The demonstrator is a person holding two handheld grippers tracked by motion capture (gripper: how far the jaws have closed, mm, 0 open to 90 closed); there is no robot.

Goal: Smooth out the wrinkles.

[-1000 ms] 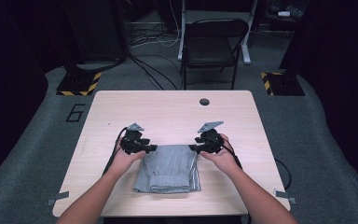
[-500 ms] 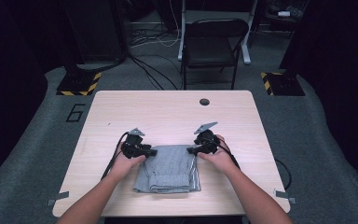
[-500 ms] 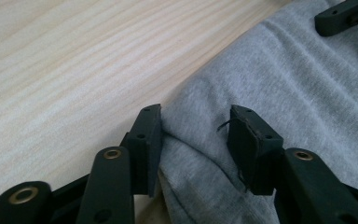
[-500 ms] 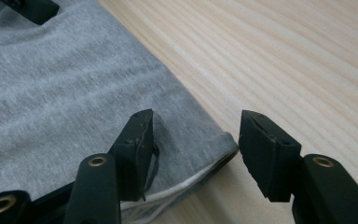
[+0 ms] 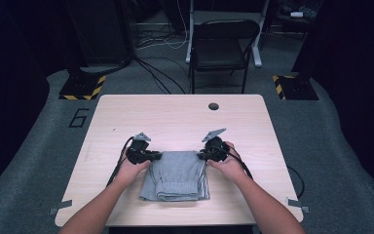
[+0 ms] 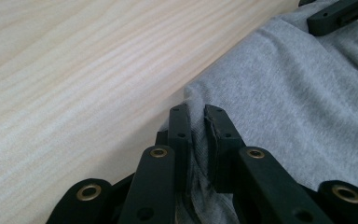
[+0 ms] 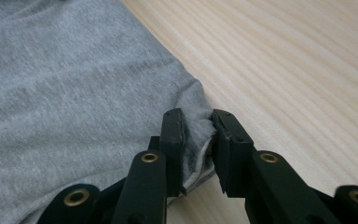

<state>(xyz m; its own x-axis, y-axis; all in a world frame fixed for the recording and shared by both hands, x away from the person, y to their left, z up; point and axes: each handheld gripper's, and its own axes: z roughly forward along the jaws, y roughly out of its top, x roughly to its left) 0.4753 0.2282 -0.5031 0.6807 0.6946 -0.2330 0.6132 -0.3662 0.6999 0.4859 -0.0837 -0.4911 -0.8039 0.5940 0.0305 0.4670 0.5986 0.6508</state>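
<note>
Now both tongs, left tongs (image 6: 198, 123) and right tongs (image 7: 196, 126), have closed in and pinch the grey garment's (image 5: 177, 170) far corners on the surface (image 5: 175, 117), ready for another fold

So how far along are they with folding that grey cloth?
The grey garment already lies as a compact folded stack on the table. In hand: the left gripper and right gripper each pinch a far corner, jaws shut on fabric. Probably left is one more fold toward the person, then letting go.
</note>
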